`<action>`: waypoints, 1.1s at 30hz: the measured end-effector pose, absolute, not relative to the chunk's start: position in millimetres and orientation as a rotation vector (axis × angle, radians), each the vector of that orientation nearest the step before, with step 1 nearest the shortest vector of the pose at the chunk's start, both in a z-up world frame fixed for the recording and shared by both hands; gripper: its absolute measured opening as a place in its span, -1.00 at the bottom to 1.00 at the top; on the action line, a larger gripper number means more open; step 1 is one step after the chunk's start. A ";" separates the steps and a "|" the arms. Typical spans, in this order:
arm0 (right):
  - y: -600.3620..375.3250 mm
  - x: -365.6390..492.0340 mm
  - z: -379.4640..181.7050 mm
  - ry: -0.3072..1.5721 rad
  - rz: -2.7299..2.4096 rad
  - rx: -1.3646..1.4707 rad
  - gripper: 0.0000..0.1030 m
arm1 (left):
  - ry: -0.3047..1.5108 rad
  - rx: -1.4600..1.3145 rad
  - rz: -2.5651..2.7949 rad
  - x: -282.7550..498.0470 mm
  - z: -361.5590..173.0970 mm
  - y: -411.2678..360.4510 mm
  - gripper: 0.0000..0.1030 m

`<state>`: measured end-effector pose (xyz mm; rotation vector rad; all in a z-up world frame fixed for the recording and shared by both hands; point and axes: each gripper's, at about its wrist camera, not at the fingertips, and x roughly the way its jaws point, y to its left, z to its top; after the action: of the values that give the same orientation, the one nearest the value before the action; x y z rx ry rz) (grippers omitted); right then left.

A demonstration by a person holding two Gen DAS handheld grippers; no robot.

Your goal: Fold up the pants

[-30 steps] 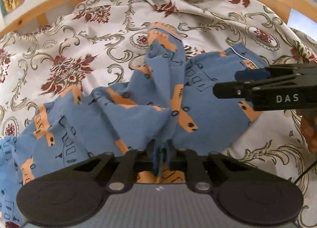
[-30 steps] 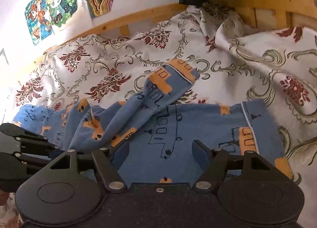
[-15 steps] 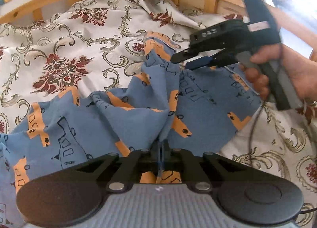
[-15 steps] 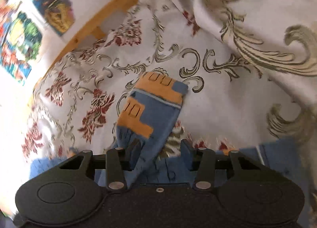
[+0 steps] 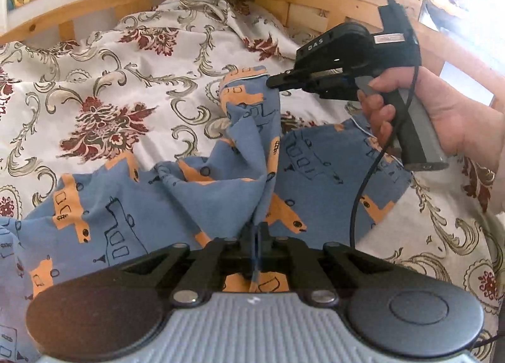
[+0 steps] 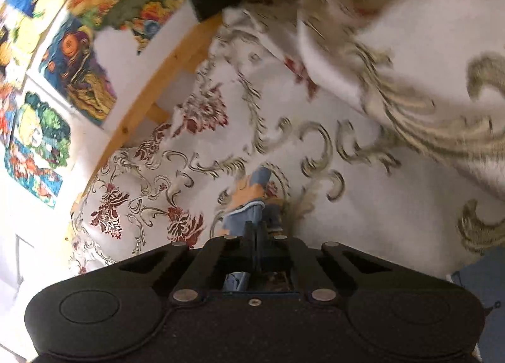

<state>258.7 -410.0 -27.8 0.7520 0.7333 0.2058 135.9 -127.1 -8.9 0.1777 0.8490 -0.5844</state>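
Right gripper (image 5: 274, 83) now up at the far orange cuff of the pants (image 5: 221, 186), no longer low by the waist. Fingers (image 6: 252, 230) open a moment ago, now pinched tight on that cuff. Cuff end lifted off the bed sheet (image 5: 94, 85) and pulled up a bit.

One pair of pants, two grippers, one bed.

I count one pair of blue pants (image 5: 221, 192), two grippers, left (image 5: 257, 237) and right (image 5: 274, 84), one hand (image 5: 442, 114) on the right, one flowered sheet (image 5: 110, 85), and several posters (image 6: 63, 57) at far left.
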 end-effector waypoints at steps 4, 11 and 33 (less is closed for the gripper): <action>-408.6 255.6 -18.3 0.720 0.218 0.712 -1.00 | 0.844 0.171 -0.574 137.1 -6.8 -126.4 -0.97; -417.3 244.3 -26.7 0.736 0.202 0.716 -1.00 | 0.848 0.176 -0.569 136.5 -9.0 -124.1 -0.97; -441.6 75.2 -14.3 0.606 -0.213 0.630 -1.00 | 0.799 0.321 -0.721 113.6 -14.6 -145.0 -0.97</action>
<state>75.2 -441.6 -14.3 0.6296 0.6064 -0.2125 113.6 -145.0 -14.6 0.3210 0.7991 -0.7207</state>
